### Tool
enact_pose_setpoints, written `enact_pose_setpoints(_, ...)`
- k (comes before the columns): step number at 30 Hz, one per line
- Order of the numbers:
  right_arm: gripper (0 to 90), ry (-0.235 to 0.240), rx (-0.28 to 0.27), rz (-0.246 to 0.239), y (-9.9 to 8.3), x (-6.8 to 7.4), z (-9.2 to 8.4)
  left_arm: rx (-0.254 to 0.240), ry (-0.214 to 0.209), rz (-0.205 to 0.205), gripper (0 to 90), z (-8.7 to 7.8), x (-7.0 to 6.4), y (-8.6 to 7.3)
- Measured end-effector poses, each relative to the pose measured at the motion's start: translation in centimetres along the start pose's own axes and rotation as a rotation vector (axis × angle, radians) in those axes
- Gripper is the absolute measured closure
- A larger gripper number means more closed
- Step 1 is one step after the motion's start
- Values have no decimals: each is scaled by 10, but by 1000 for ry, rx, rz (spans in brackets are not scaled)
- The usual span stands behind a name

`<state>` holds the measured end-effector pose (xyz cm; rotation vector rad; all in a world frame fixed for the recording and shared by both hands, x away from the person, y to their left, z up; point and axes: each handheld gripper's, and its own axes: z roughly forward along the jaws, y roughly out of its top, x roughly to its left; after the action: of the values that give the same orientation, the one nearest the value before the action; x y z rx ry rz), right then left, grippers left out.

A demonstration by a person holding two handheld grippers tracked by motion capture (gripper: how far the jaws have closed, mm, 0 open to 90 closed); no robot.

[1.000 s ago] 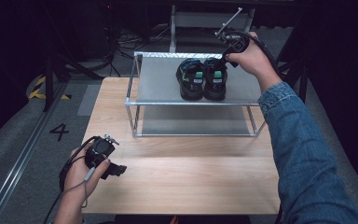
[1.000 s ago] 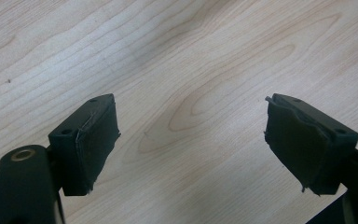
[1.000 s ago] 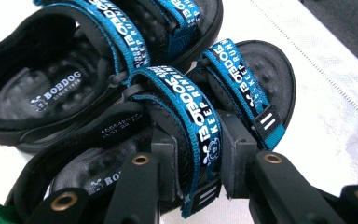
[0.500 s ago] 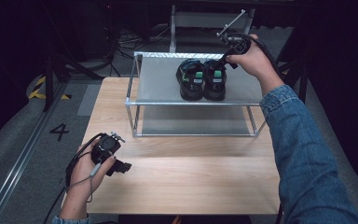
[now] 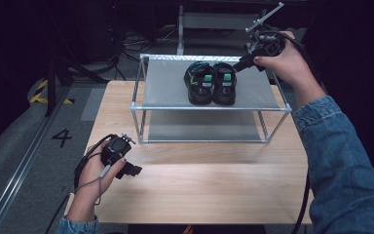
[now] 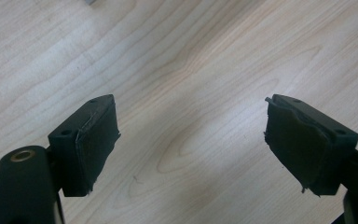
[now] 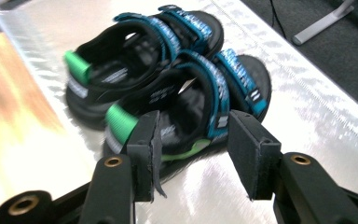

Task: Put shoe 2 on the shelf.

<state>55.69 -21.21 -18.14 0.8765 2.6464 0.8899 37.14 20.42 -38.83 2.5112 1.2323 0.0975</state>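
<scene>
A pair of black sandals with blue straps and green heel tabs stands side by side on the top shelf of a metal rack (image 5: 165, 83): the left sandal (image 5: 199, 83) and the right sandal (image 5: 224, 82). My right gripper (image 5: 238, 66) hovers just behind the right sandal. Its jaws have just been opening and now stand open (image 7: 193, 126). The nearer sandal (image 7: 191, 93) shows beyond the gap, and the pads do not touch it. My left gripper (image 5: 134, 170) is low over the wooden table (image 5: 199, 185) at the front left, open (image 6: 191, 121) with nothing between its pads.
The rack has a silver top shelf (image 7: 307, 93) and a lower shelf (image 5: 199, 124), and it takes up the far half of the table. Dark floor with cables lies beyond, and a floor mark "4" (image 5: 62, 138) is at the left.
My right gripper has opened and drawn back and up from the right sandal, which stays on the shelf. The left hand has shifted slightly to the right.
</scene>
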Motion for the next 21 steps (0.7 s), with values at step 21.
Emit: enact_pose_setpoints(21, 526, -44, -17, 36, -76, 36, -63, -35, -30, -10, 175, -13, 20, 25)
